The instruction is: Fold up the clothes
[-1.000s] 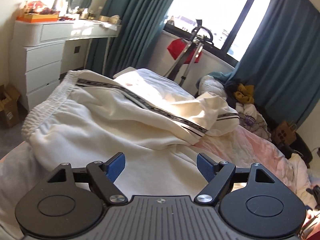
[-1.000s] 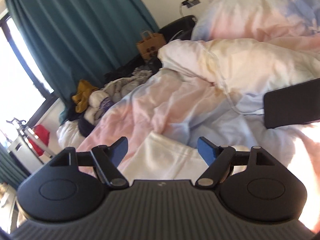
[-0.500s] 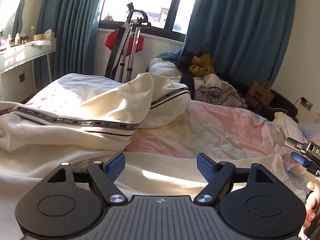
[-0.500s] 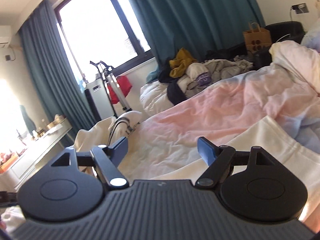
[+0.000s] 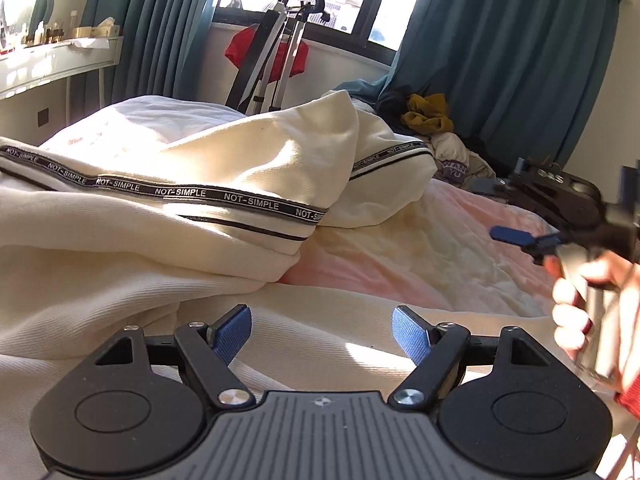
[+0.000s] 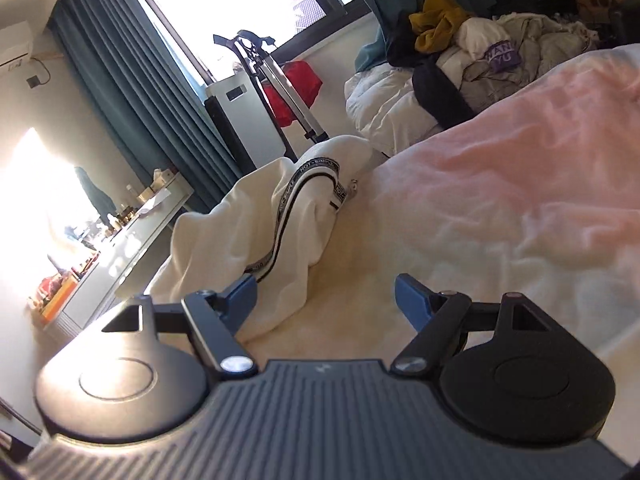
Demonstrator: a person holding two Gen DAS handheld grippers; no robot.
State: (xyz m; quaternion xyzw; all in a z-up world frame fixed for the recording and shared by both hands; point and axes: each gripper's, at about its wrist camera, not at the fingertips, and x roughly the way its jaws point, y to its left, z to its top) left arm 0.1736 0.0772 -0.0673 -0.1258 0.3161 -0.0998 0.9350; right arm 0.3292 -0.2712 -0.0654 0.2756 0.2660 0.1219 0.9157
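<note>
**Cream trousers lie crumpled on the bed, both grippers empty**

One pair of cream cotton trousers with black side tape reading "NOT-SIMPLE" lies bunched on the pink-and-white quilted bedspread. The left gripper hangs just over the cloth, jaws spread wide, holding nothing. The right gripper is likewise spread and empty. On the heap of laundry beyond the bed, a purple label is only partly legible.

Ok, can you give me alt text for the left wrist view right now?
The open left claw hovers low over cream trousers with a black lettered stripe, crumpled on a pink quilt. At right, a hand holds the blurred right claw above the bed.
</note>
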